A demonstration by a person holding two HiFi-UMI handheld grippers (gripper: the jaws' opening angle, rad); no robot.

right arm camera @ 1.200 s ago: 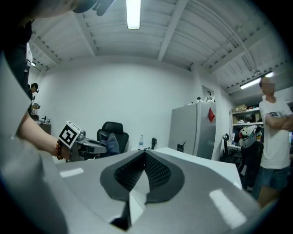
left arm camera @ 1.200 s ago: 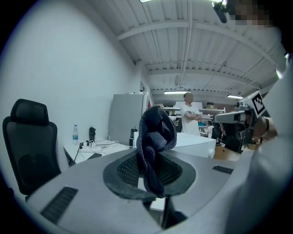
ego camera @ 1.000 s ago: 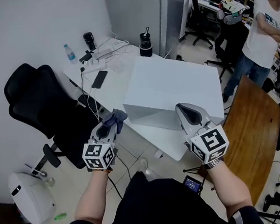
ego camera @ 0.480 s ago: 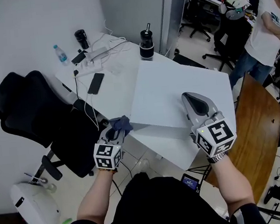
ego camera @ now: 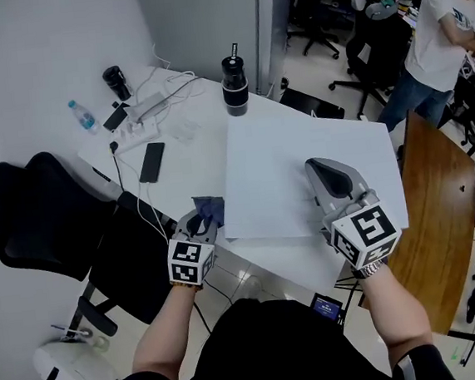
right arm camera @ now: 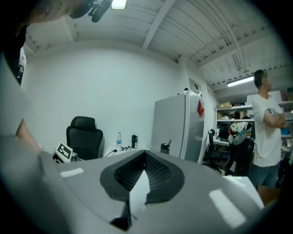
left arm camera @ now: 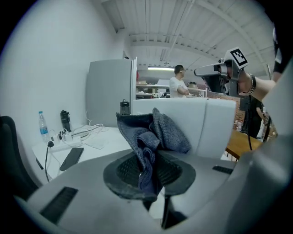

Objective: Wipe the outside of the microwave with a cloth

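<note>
We record the left gripper (ego camera: 199, 226) clamped on a blue-grey cloth (left arm camera: 153, 135). Its jaws are narrow, with the fabric bunched between the pads and spilling out past the tips. The cloth sits at the near left corner of the white microwave (ego camera: 301, 158), which stands on the white table (ego camera: 186, 161). We cannot confirm that the cloth touches the wall. The right gripper (ego camera: 326, 172) is over the microwave's top, toward its right side, jaws together and nothing between them.

The right gripper (right arm camera: 144, 152) has its jaws together at the tips, facing a black chair (right arm camera: 84, 136) and a water bottle (right arm camera: 119, 140).
</note>
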